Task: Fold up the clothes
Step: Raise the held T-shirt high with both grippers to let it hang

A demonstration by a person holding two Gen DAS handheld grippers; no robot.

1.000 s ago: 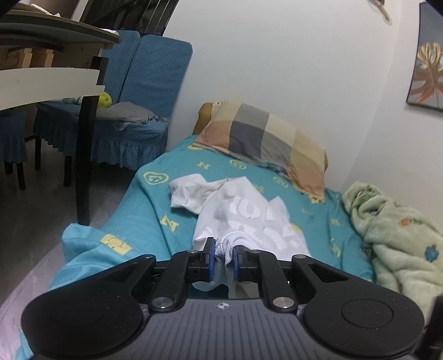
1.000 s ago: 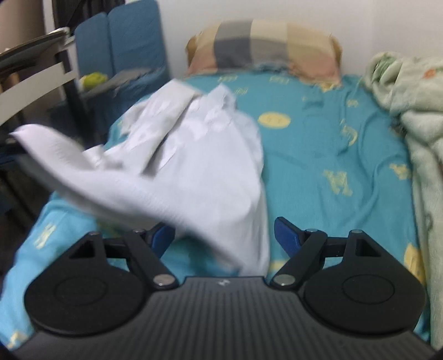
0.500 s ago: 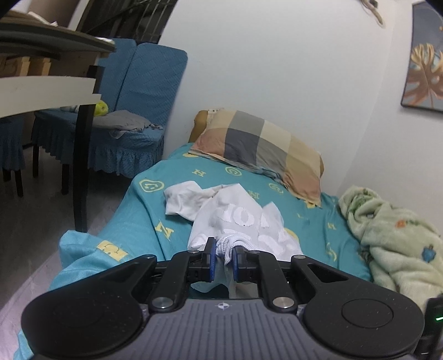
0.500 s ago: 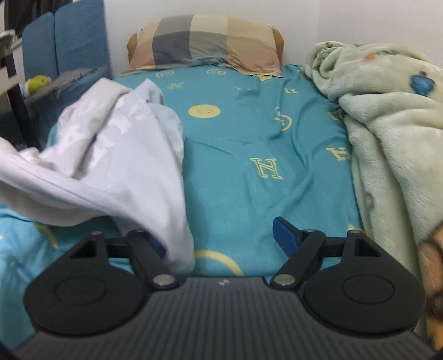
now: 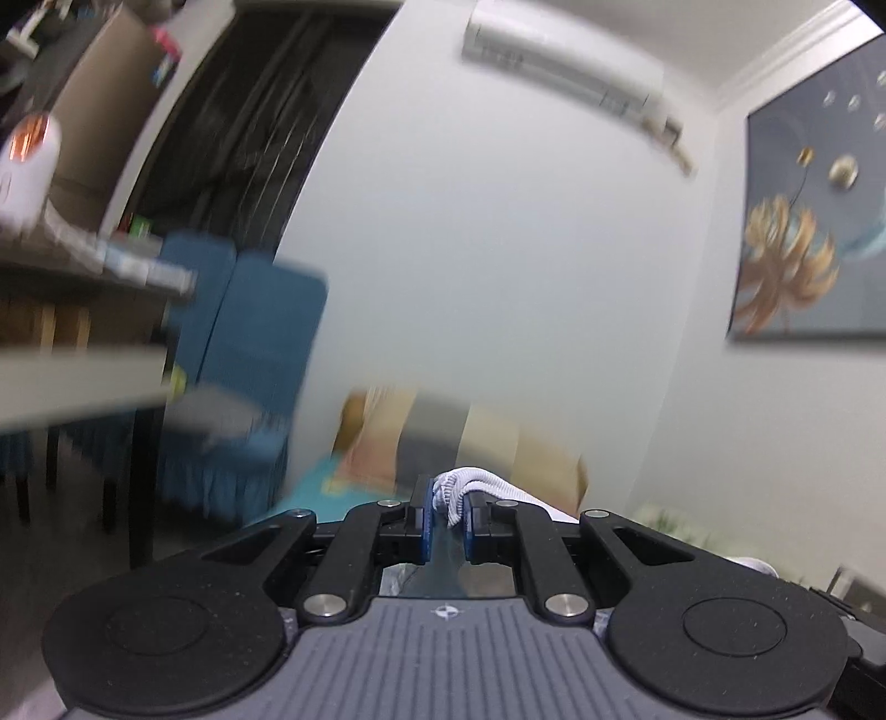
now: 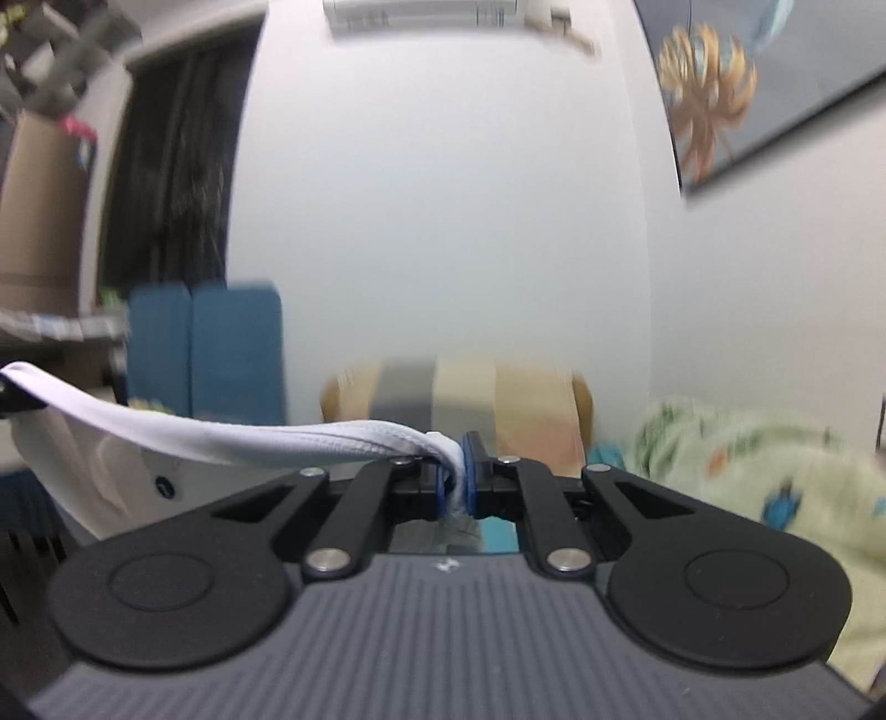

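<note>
Hem of the white garment (image 6: 232,437) spans sideways between both tongs: left tongs (image 5: 446,518) pinch one end, right tongs (image 6: 455,482) just snapped closed on the other.

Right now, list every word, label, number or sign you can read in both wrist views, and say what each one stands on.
None can be read.
white garment, pinched by the left gripper and the right gripper: no print shows on the visible part.
cardboard box: a coloured label, too blurred to read.
wall picture: golden leaves and dots, no words.
air conditioner: no legible marking.
</note>
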